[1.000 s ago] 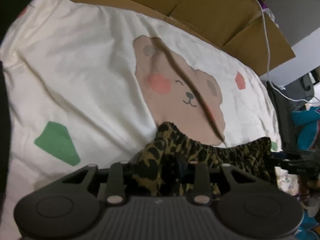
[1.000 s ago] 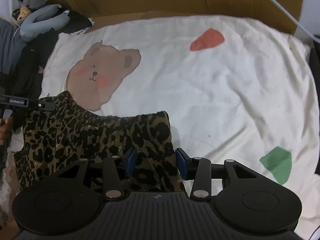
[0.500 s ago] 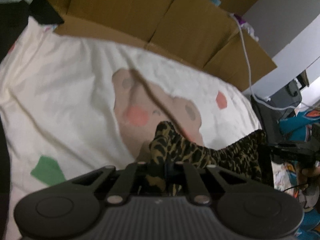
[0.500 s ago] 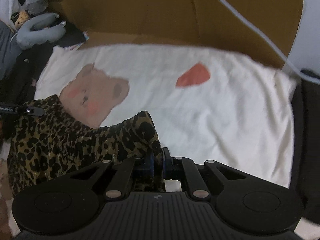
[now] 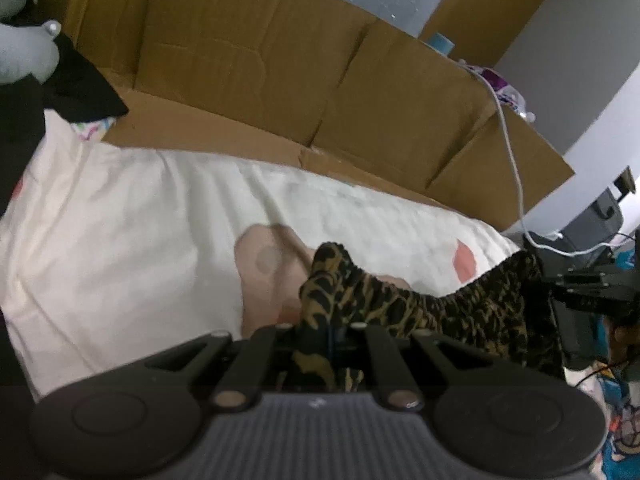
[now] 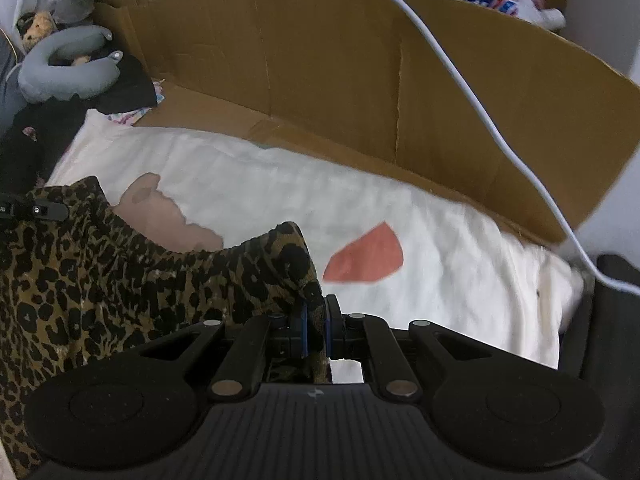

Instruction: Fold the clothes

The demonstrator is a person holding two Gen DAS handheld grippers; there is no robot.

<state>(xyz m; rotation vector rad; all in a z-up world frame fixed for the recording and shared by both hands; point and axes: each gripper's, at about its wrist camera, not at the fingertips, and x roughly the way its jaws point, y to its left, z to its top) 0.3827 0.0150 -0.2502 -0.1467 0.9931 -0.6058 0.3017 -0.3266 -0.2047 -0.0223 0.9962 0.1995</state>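
Cream bedding with a bear print spreads before a cardboard wall. Over the bear, the leopard-print garment hangs between both tools: the left gripper pinches one waistband corner, the right gripper the other. Only the right view shows the grey neck pillow beyond the bear; only the left view shows blue patterned fabric.

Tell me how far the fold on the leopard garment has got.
Done: both tongs, left and right, are shut on the leopard-print garment at its gathered edge. In hand: that edge is raised off the cream bear-print blanket. Left: no fold is visible yet; the rest hangs loose.
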